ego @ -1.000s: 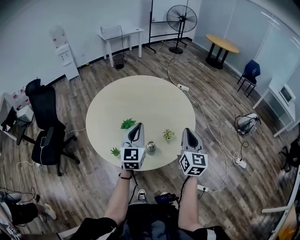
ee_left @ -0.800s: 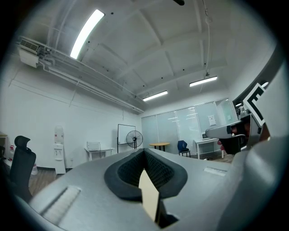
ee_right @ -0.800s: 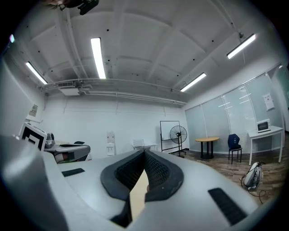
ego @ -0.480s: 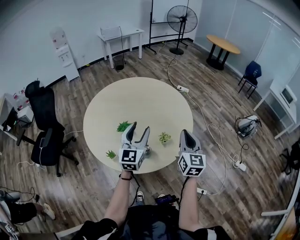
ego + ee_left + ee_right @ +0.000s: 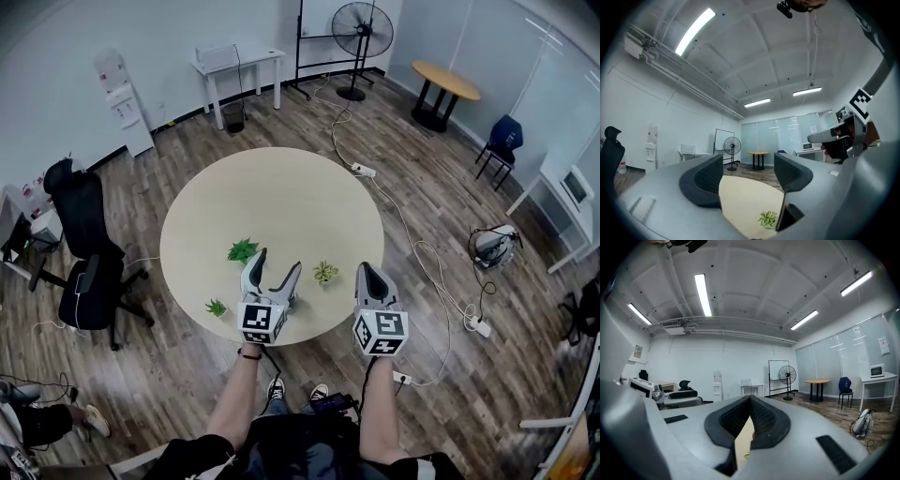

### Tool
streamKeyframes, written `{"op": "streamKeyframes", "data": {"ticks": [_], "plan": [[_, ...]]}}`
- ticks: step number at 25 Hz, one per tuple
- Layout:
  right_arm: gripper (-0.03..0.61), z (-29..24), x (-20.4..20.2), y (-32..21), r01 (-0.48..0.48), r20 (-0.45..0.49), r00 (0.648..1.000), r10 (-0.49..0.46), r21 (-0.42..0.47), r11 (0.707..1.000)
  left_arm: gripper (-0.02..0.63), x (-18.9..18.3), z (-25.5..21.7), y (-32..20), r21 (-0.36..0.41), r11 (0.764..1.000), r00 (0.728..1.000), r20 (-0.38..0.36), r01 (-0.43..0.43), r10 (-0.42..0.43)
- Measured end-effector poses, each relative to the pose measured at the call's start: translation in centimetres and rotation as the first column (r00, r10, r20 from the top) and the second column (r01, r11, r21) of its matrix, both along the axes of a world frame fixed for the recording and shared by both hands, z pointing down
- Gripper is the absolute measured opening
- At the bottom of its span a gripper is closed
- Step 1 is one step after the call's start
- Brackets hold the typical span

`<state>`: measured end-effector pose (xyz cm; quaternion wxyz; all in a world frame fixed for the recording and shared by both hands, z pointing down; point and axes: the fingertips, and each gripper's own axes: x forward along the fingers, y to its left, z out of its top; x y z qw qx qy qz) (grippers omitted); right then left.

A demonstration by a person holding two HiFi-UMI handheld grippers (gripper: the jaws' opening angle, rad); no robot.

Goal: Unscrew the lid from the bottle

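searching for the bottle comes first, because no view shows it plainly. in the head view the left gripper (image 5: pixel 277 261) stands over the near edge of the table (image 5: pixel 262 187), just below the middle of the frame, and its jaws are spread wide. i judge that the bottle is hidden there under this gripper's body or its right jaw, but i cannot tell for sure. in the left gripper view only bare table and a small plant (image 5: pixel 768 218) lie between the jaws, low and right of centre, so this gripper looks above the bottle and not at it. the right gripper (image 5: pixel 367 270), lower right of centre, has its jaws pressed together on nothing. if the bottle stands upright under the left gripper, that one is the nearer and must tip downward to take it. the lid, also not seen, would then be for the right gripper.
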<state>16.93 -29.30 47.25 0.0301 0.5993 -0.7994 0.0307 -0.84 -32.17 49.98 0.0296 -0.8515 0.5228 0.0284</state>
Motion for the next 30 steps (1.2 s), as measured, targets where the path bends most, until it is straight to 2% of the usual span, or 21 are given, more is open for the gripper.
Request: {"op": "streamKeyframes", "data": {"ticks": [5, 9, 19, 25, 30], "plan": [[0.003, 2.3, 0.1, 0.3, 0.010, -0.014, 1.000, -0.010, -0.059, 0.998, 0.339, 1.2, 7.1, 0.9, -0.057, 0.998, 1.000, 0.010, -0.024, 0.025], [0.003, 3.8, 0.1, 0.2, 0.022, -0.042, 0.999, -0.026, -0.097, 0.995, 0.354, 1.4, 13.1, 1.2, -0.130, 0.991, 1.000, 0.013, -0.026, 0.028], [0.003, 8.6, -0.3, 1.3, 0.052, -0.087, 0.994, -0.072, -0.212, 0.976, 0.400, 2.1, 26.0, 0.7, -0.302, 0.953, 0.998, 0.044, -0.031, 0.046], [0.003, 10.2, 0.0, 1.2, 0.058, -0.097, 0.992, -0.084, -0.249, 0.967, 0.414, 3.0, 30.7, 0.1, -0.384, 0.923, 0.996, 0.067, -0.023, 0.052], [0.003, 10.6, 0.4, 1.0, 0.056, -0.092, 0.992, -0.083, -0.259, 0.964, 0.414, 3.2, 32.6, -0.7, -0.426, 0.904, 0.995, 0.086, -0.004, 0.045]]}}
